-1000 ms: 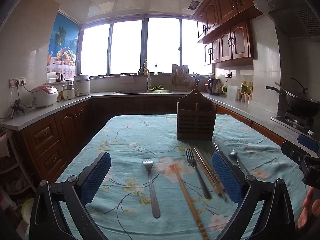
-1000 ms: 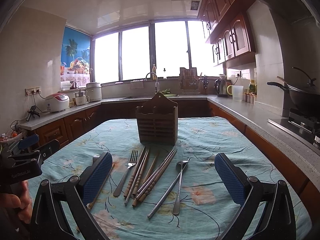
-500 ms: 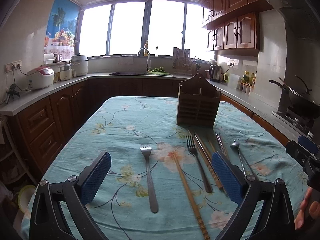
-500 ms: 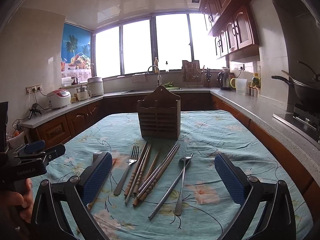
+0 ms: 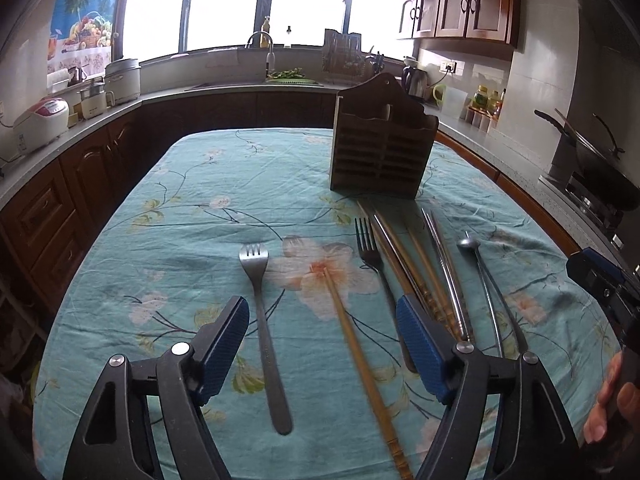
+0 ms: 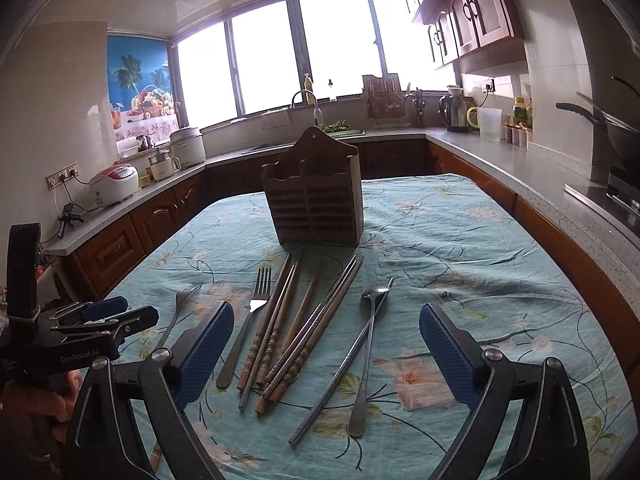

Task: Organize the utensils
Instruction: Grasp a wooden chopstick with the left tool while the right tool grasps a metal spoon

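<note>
Kitchen cupboards and a wide window stand behind a desk (image 5: 192, 200) covered with a blue-green flowered cloth. At the far end of the desk, in the upper middle of both views, a brown wooden holder (image 5: 382, 148) stands upright.

In the left wrist view a single fork (image 5: 264, 332) lies in the lower middle of the frame, its long axis running away from the camera, prongs toward the holder and handle toward the bottom edge. Just to its right lies one wooden chopstick (image 5: 356, 356), a little slanted, its near end at the bottom edge. The left gripper (image 5: 322, 350) points down at the desk; its fingers (image 5: 224, 344) are released and have just been closing, with the fork and the chopstick lying between them but touched by neither pad.

In the right wrist view a second fork (image 6: 248, 322), a bundle of chopsticks (image 6: 280, 332) and a long spoon (image 6: 366, 354) lie in the middle of the frame, all with the long axis toward the holder. The spoon's bowl points to the holder. The right gripper (image 6: 326, 354) points slightly downward above them; its fingers (image 6: 448, 356) are released, have just been closing a little, and touch nothing. A hand (image 6: 34, 396) holding the left gripper shows at the lower left edge.
</note>
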Demonstrator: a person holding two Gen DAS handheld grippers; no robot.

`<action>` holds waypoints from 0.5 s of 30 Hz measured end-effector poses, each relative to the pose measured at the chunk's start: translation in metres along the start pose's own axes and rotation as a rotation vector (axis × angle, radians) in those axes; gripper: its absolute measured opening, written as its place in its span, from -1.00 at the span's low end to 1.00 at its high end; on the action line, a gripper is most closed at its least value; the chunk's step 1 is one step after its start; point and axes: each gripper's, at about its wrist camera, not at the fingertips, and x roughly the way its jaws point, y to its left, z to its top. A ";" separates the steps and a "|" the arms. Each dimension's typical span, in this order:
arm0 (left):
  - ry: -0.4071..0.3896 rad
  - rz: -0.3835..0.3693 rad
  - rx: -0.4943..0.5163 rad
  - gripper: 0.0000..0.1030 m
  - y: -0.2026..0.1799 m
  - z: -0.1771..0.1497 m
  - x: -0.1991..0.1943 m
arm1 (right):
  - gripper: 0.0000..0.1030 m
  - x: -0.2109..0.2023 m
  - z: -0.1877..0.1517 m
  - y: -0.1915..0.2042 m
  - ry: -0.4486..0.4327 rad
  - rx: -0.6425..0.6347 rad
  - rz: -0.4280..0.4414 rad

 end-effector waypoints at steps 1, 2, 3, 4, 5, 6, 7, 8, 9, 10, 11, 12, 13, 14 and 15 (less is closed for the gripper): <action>0.022 -0.003 0.006 0.40 0.001 0.003 0.005 | 0.64 0.005 0.001 -0.002 0.019 0.008 0.000; 0.040 -0.008 0.010 0.31 0.001 0.007 0.008 | 0.52 0.011 0.001 -0.005 0.038 0.019 0.005; 0.059 -0.011 0.014 0.29 0.002 0.010 0.012 | 0.46 0.017 0.002 -0.007 0.057 0.031 0.007; 0.074 -0.014 0.019 0.28 0.001 0.012 0.015 | 0.39 0.023 0.003 -0.011 0.076 0.040 0.004; 0.088 -0.015 0.024 0.26 0.002 0.016 0.018 | 0.32 0.029 0.004 -0.014 0.094 0.048 0.000; 0.101 -0.018 0.027 0.24 0.003 0.020 0.020 | 0.27 0.034 0.004 -0.017 0.111 0.057 0.000; 0.114 -0.020 0.032 0.20 0.004 0.024 0.022 | 0.20 0.039 0.005 -0.019 0.128 0.064 0.001; 0.121 -0.019 0.039 0.16 0.005 0.027 0.026 | 0.14 0.045 0.005 -0.022 0.144 0.070 0.002; 0.130 -0.018 0.043 0.15 0.007 0.028 0.028 | 0.11 0.050 0.005 -0.023 0.161 0.073 0.000; 0.143 -0.020 0.047 0.11 0.008 0.031 0.030 | 0.05 0.056 0.005 -0.024 0.179 0.072 -0.003; 0.158 -0.025 0.048 0.05 0.010 0.034 0.033 | -0.01 0.061 0.005 -0.025 0.196 0.070 -0.005; 0.173 -0.030 0.045 0.02 0.012 0.037 0.036 | -0.04 0.067 0.004 -0.025 0.215 0.067 -0.008; 0.187 -0.035 0.040 -0.04 0.015 0.039 0.039 | -0.13 0.074 0.004 -0.026 0.234 0.065 -0.012; 0.198 -0.041 0.035 -0.13 0.018 0.041 0.045 | -0.24 0.080 0.004 -0.027 0.253 0.065 -0.015; 0.211 -0.047 0.030 -0.18 0.020 0.043 0.049 | -0.29 0.086 0.005 -0.028 0.273 0.066 -0.018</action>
